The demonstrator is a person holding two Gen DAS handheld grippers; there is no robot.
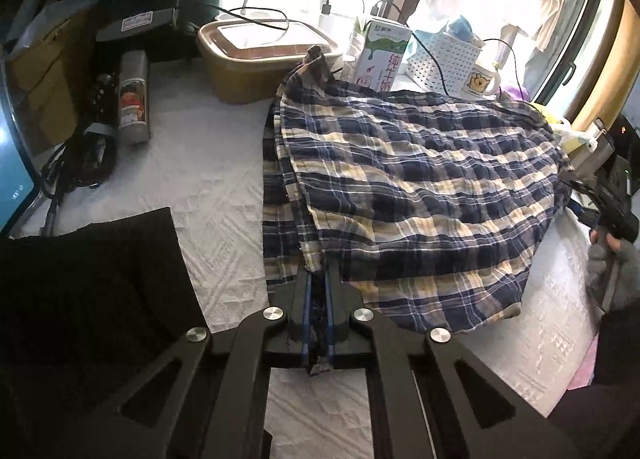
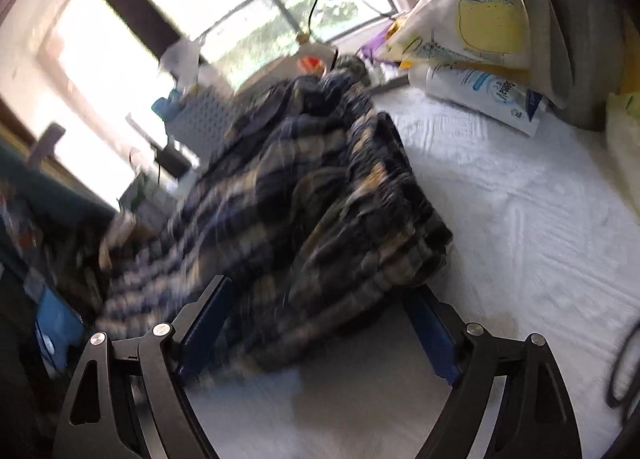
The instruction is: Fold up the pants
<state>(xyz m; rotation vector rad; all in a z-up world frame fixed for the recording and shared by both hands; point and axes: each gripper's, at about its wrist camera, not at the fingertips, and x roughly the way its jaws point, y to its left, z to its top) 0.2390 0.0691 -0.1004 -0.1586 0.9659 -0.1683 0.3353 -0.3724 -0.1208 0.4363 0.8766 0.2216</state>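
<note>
1. Nearest me: left gripper (image 1: 318,291) pinched tight on a plaid hem corner; right gripper (image 2: 320,323) spread wide, w/ nothing between its fingers.
2. Plaid pants (image 1: 420,179) lie half-folded on the white quilted cover (image 1: 208,187); thin, soft, light cotton, prob. floppy.
3. Best hold: hem corners, waistband (image 2: 400,195) edge.

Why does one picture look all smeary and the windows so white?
Right wrist view: motion blur smears the plaid pants, and the open right gripper is only slightly soft. Left wrist view: sharp, the left gripper shut on the pants. In both views the daylight windows are blown out white, and fisheye bends the edges.
</note>
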